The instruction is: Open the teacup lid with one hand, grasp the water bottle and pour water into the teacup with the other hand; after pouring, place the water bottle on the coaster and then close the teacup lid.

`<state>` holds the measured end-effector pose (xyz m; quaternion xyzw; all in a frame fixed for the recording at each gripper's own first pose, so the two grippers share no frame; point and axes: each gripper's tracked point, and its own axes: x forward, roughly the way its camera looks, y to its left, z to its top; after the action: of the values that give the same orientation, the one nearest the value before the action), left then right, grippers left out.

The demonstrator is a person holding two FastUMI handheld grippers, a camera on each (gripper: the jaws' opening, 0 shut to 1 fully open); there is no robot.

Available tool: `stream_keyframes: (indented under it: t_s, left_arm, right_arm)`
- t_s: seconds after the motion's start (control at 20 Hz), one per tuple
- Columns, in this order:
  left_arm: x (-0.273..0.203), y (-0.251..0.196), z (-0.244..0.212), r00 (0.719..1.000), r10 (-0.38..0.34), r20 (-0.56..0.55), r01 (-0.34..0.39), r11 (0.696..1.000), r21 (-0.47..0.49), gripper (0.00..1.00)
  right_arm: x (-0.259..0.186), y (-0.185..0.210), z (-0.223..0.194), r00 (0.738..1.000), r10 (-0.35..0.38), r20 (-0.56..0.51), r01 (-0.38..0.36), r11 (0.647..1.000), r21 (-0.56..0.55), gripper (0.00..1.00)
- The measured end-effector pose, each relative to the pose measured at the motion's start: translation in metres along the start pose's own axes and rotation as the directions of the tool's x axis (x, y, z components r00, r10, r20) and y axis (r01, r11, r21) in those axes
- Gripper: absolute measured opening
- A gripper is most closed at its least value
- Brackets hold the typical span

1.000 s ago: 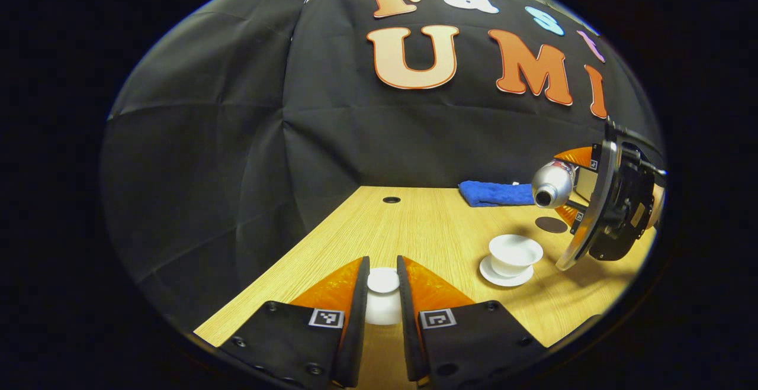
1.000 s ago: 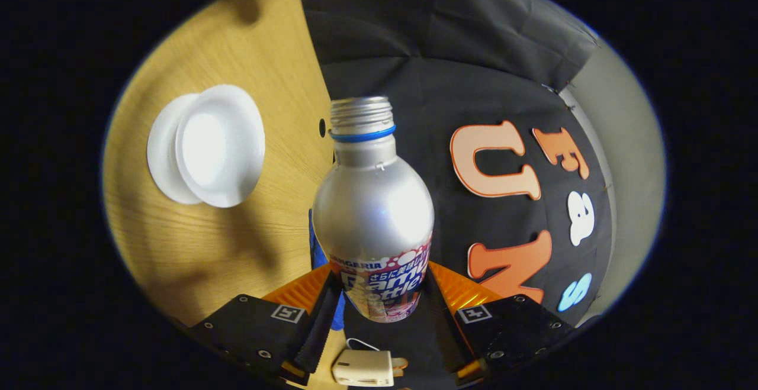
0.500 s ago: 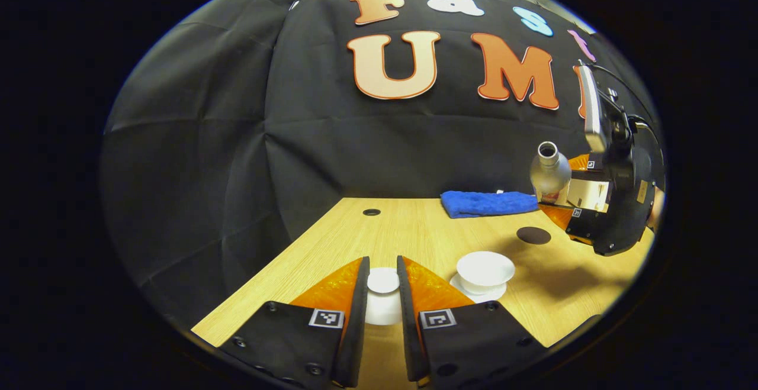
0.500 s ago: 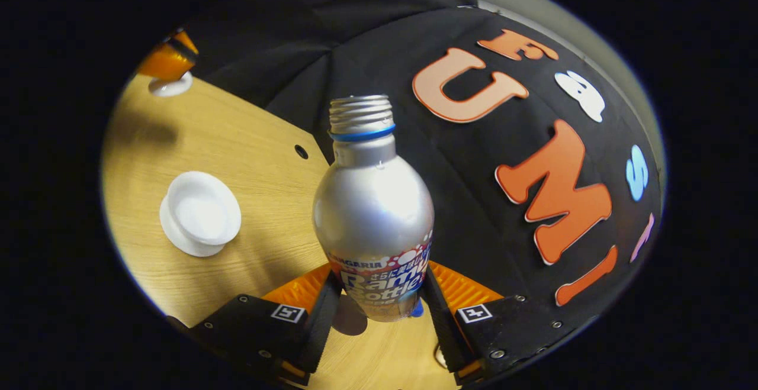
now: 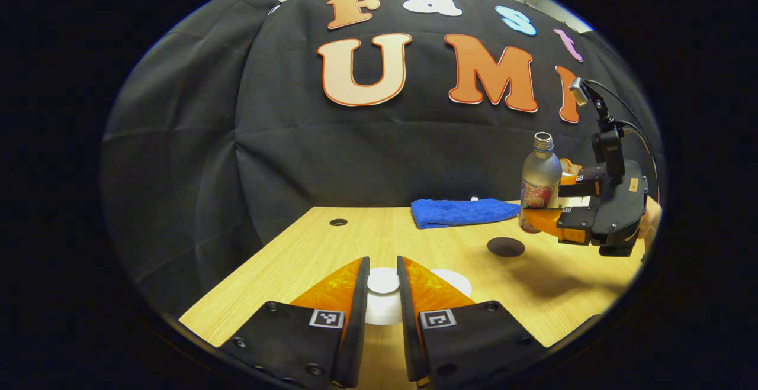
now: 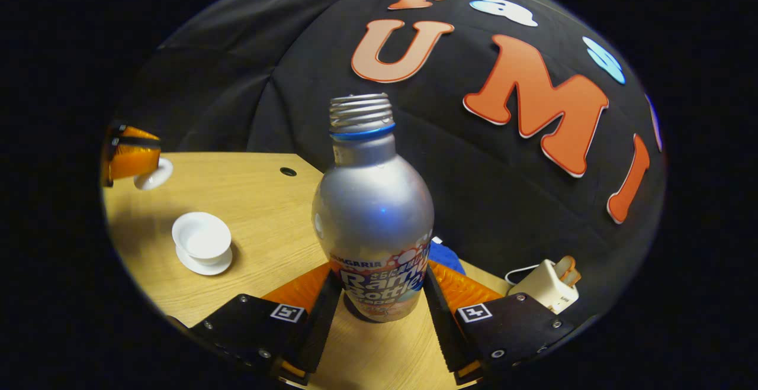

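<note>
My left gripper [image 5: 383, 295]: clamps the teacup lid [image 5: 383, 281], bottom centre.
My right gripper [image 6: 379, 313]: grips the water bottle [image 6: 373, 212] upright, centre frame.

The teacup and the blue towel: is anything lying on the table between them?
In the right gripper view, bare wooden table separates the teacup from the blue towel; the held water bottle partly blocks that stretch.

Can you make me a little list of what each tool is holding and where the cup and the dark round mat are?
left tool: shut on the white lid, off the cup
right tool: shut on the silver bottle, upright, no cap
teacup: open, on its saucer
coaster: bare, on the table
blue cloth: at the table's back edge
</note>
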<state>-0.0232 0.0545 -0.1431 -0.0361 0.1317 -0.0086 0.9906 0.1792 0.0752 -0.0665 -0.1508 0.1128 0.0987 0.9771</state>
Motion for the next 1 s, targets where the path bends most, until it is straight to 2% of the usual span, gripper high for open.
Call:
stream_keyframes:
  t_s: [0.35,0.5,0.7,1.0]
  left_arm:
    - [0.021,-0.030,-0.002,0.998,-0.064,-0.001,0.064,0.997,-0.044,0.33]
    - [0.034,-0.040,-0.011,0.997,-0.082,-0.017,0.081,0.996,-0.040,0.33]
    - [0.051,-0.051,-0.025,0.996,-0.079,-0.042,0.080,0.997,0.017,0.33]
    - [0.067,-0.060,-0.039,0.992,-0.107,-0.067,0.107,0.994,-0.002,0.33]
  right_arm:
    - [0.005,0.007,-0.005,0.999,0.045,-0.016,-0.040,0.966,0.257,0.79]
    - [0.005,0.005,-0.003,0.999,0.046,-0.012,-0.040,0.955,0.294,0.79]
    - [0.003,0.006,-0.006,0.999,0.034,-0.033,-0.022,0.951,0.307,0.79]
    - [0.002,0.006,-0.005,0.999,0.031,-0.016,-0.024,0.934,0.356,0.78]
